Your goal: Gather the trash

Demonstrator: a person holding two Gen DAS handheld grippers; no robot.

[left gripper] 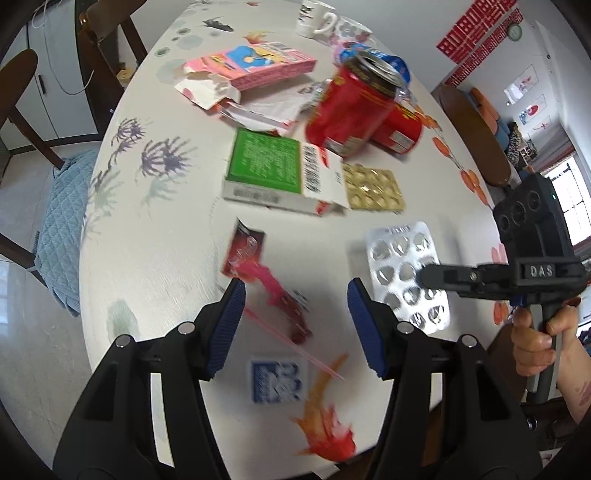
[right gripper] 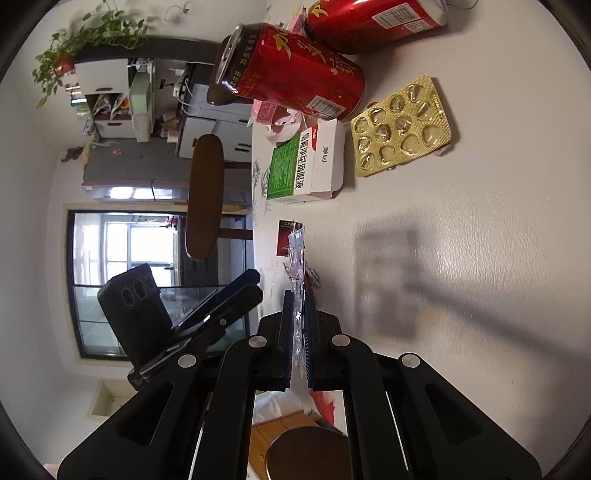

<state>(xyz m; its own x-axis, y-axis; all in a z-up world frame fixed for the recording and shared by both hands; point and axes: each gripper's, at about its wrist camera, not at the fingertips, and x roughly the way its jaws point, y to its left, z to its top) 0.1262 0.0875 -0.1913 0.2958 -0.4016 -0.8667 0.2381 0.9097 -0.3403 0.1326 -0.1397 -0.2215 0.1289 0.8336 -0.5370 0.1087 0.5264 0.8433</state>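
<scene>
My right gripper [right gripper: 298, 295] is shut on a silver blister pack [left gripper: 404, 273], seen edge-on in the right wrist view [right gripper: 297, 258] and held above the white table [left gripper: 155, 251]. In the left wrist view the right gripper [left gripper: 424, 275] reaches in from the right. My left gripper [left gripper: 295, 291] is open and empty above a pink and red wrapper [left gripper: 273, 280] and a blue sachet [left gripper: 279, 380]. Farther off lie a gold blister pack [left gripper: 371, 186] [right gripper: 400, 125], a green and white medicine box [left gripper: 273, 170] [right gripper: 306, 162], two red cans [left gripper: 351, 110] [right gripper: 291, 70] and a pink box [left gripper: 255, 64].
Torn white packaging [left gripper: 258, 110] lies behind the green box. Mugs [left gripper: 325, 22] stand at the far table edge. Wooden chairs [left gripper: 33, 110] stand at the left, one with a blue cushion [left gripper: 62, 229]; another chair [left gripper: 476, 133] is at the right.
</scene>
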